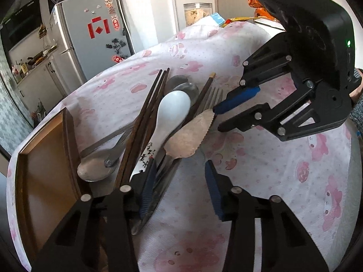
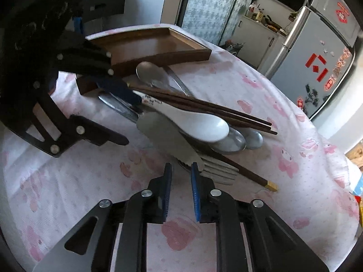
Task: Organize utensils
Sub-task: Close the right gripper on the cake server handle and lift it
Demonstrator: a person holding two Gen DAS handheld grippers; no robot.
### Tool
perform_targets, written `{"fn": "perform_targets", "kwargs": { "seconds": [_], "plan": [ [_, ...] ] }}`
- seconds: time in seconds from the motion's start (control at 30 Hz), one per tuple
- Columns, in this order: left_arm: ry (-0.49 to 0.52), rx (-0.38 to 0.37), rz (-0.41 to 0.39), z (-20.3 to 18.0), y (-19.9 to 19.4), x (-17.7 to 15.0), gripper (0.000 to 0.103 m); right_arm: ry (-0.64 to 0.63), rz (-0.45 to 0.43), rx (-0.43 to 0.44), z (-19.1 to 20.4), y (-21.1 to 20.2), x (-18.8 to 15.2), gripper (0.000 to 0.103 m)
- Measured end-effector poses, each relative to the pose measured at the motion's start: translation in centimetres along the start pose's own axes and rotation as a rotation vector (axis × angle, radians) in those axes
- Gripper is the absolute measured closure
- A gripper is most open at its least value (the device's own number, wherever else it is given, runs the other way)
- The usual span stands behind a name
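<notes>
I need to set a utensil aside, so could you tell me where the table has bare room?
The wooden tray shows bare floor. The pink cloth is free on the right gripper side of the utensil pile. It is crowded between tray and pile, where the left gripper reaches in.

Left wrist view: I look steeply down along the left gripper [image 1: 179,192], close over the handle end of the utensil pile [image 1: 158,124].
Right wrist view: I look steeply down from the opposite side, along the right gripper [image 2: 181,185], close at the pile's tip end.
Shared ground: the pile, the wooden tray [image 1: 45,170] and the pink-printed tablecloth [image 1: 272,170].
Cross-sight: each view holds the other gripper.
</notes>
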State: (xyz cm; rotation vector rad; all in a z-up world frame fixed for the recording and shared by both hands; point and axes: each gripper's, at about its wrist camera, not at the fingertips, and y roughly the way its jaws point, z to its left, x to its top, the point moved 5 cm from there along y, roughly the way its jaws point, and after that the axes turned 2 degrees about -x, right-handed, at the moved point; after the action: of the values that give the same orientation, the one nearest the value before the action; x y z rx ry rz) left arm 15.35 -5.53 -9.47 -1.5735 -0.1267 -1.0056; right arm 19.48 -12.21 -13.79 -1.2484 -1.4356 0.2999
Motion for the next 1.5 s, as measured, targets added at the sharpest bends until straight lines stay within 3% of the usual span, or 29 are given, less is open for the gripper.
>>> {"fn": "perform_targets", "kwargs": {
  "seconds": [0.03, 0.07, 0.3, 0.43, 0.5, 0.57, 0.63, 0.77, 0.9, 0.97, 1.07, 1.2, 1.3, 1.37, 1.4, 1.5],
  "plan": [
    [-0.003, -0.004, 0.008, 0.0, 0.1, -0.1, 0.074, -0.013, -0.011, -0.031, 0.1, -0.2, 0.1, 0.058],
    [-0.001, 0.004, 0.01, 0.1, 0.1, -0.2, 0.075, -0.024, -0.015, -0.043, 0.2, -0.2, 0.1, 0.052],
    [-0.029, -0.005, 0.014, 0.7, 0.0, 0.1, 0.09, -0.047, -0.023, -0.044, 0.9, 0.6, 1.0, 0.052],
    [-0.043, -0.034, 0.014, 0.6, -0.1, 0.2, 0.091, -0.049, -0.019, -0.036, 1.3, 1.5, 1.6, 0.053],
    [-0.05, -0.052, 0.016, 0.4, -0.1, 0.1, 0.091, -0.045, -0.019, -0.02, 1.4, 1.6, 1.6, 0.067],
    [-0.039, -0.037, 0.013, 0.3, -0.2, 0.0, 0.088, -0.041, -0.034, -0.018, 1.5, 1.3, 1.8, 0.081],
    [-0.036, -0.041, 0.006, 0.2, -0.5, -0.1, 0.072, -0.055, -0.042, -0.028, 1.6, 1.1, 1.7, 0.084],
    [-0.032, -0.016, -0.011, 0.4, -0.9, -0.3, 0.052, -0.065, -0.061, -0.043, 1.9, 0.6, 1.5, 0.091],
    [-0.042, -0.026, -0.023, 0.9, -1.3, -0.1, 0.052, -0.08, -0.065, -0.042, 2.4, -0.4, 1.1, 0.093],
    [-0.041, -0.025, -0.027, 1.0, -1.4, 0.1, 0.057, -0.097, -0.061, -0.053, 2.7, -1.1, 0.9, 0.095],
    [-0.03, -0.024, -0.028, 1.0, -1.6, 0.5, 0.076, -0.116, -0.059, -0.056, 3.1, -2.2, 0.6, 0.096],
    [-0.008, -0.027, -0.073, 0.6, -3.3, 1.2, 0.077, -0.121, -0.068, -0.07, 3.5, -4.1, 0.8, 0.098],
    [-0.04, -0.026, -0.14, 1.1, -6.0, 1.8, 0.074, -0.108, -0.069, -0.083, 3.6, -4.8, 1.6, 0.103],
    [-0.065, -0.039, -0.176, 1.7, -7.4, 1.8, 0.063, -0.088, -0.076, -0.066, 3.7, -5.1, 2.4, 0.103],
    [-0.076, -0.034, -0.19, 2.0, -8.0, 1.7, 0.051, -0.084, -0.082, -0.054, 4.0, -5.1, 3.0, 0.103],
    [-0.108, 0.0, -0.216, 3.7, -9.3, 0.9, 0.049, -0.053, -0.082, -0.021, 4.9, -4.2, 4.8, 0.103]
  ]
}}
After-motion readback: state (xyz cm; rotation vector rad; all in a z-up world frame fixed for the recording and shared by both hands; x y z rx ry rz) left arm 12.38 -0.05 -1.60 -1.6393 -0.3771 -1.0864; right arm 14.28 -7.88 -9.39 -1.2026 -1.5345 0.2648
